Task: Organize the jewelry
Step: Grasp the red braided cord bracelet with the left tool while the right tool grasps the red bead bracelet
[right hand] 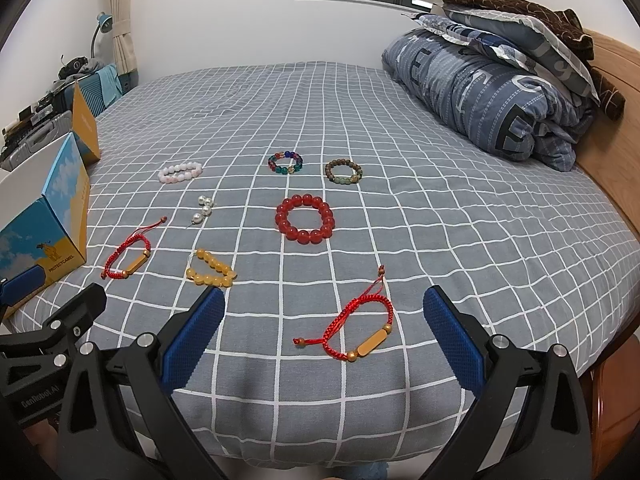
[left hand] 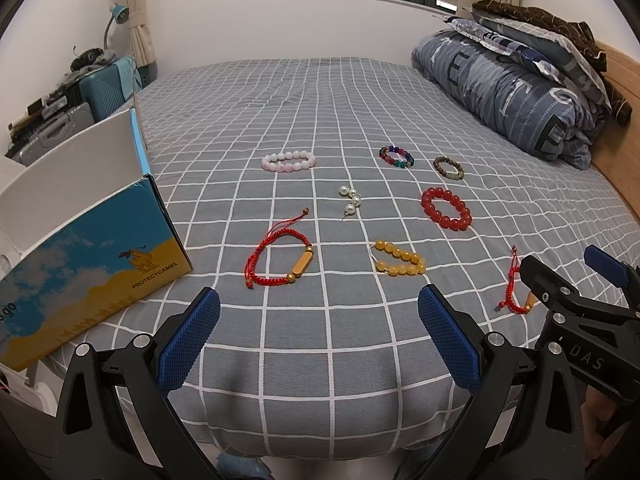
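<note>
Both grippers hover above the near edge of the bed (left hand: 320,92), and each has its blue fingers spread wide with nothing between them. The left gripper (left hand: 318,336) faces a red cord bracelet with a gold bar (left hand: 280,258); the right gripper (right hand: 324,338) faces a second red cord bracelet (right hand: 358,322), which lies between its fingers but is not touched.

The right wrist view shows this second bracelet whole, while in the left wrist view the right gripper's body hides most of it. The left wrist view shows the white inside wall of the open box (left hand: 92,240) at the left edge of the bed. The right wrist view shows instead the orange outer face of its flap.

The other jewelry lies loose on the grey checked sheet, well apart: a pink bead bracelet (left hand: 289,161), a multicolour bead bracelet (left hand: 397,156), a brown bead bracelet (left hand: 449,167), a red bead bracelet (left hand: 446,209), a yellow bead string (left hand: 398,263) and some pearl beads (left hand: 351,199).

On the box one reads "PROTECTCAMEL" under a camel drawing. The right gripper's body carries "DAS", and the left gripper's body in the right wrist view reads "GenRobot.AI". The folded duvet (right hand: 488,96) near the headboard has large letters, among them "E"
</note>
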A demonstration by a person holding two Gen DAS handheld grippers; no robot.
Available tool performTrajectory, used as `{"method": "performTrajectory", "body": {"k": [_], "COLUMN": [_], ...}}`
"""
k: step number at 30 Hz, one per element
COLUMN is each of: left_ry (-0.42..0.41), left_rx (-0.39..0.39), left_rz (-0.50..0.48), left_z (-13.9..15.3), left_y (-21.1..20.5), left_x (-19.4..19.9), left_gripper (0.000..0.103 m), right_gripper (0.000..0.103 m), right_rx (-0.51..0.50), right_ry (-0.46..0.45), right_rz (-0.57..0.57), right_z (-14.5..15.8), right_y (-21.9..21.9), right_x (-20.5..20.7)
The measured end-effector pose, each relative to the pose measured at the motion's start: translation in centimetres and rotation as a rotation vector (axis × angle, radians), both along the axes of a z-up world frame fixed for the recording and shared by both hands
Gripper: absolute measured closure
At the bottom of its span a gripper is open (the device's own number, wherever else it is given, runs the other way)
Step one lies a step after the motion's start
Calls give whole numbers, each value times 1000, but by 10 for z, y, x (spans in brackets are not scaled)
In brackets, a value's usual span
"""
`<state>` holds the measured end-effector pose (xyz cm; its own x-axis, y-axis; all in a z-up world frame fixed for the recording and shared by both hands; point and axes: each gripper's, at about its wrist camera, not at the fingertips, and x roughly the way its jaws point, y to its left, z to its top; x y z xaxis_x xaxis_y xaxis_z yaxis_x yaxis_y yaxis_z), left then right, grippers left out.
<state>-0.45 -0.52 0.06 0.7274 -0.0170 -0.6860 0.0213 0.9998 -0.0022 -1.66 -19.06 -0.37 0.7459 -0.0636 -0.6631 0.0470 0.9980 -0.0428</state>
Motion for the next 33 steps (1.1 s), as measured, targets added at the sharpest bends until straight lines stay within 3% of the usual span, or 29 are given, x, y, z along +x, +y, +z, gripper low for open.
{"method": "performTrajectory", "body": {"k": [7, 13, 21, 26, 33], "left_ry": [3, 8, 41, 124, 230], "left_rx": [6, 24, 27, 17, 27], "left_rz": [9, 23, 33, 24, 11], "left_z": [2, 22, 42, 27, -17], "left_y": [3, 9, 13, 13, 15], "left_x": [1, 18, 62, 94, 124], "left_gripper": [6, 6, 6, 6, 6], "right_gripper": [8, 8, 8, 8, 8], "right_rx": [-6, 2, -46, -55, -21], "right_ry": [-8, -23, 22, 96, 217], "right_rz": [8, 1, 14, 27, 49], "right_z": [5, 29, 48, 37, -8], "right_y": [-2, -6, 3, 10, 6], "right_x": [-2, 8, 64, 110, 161]}}
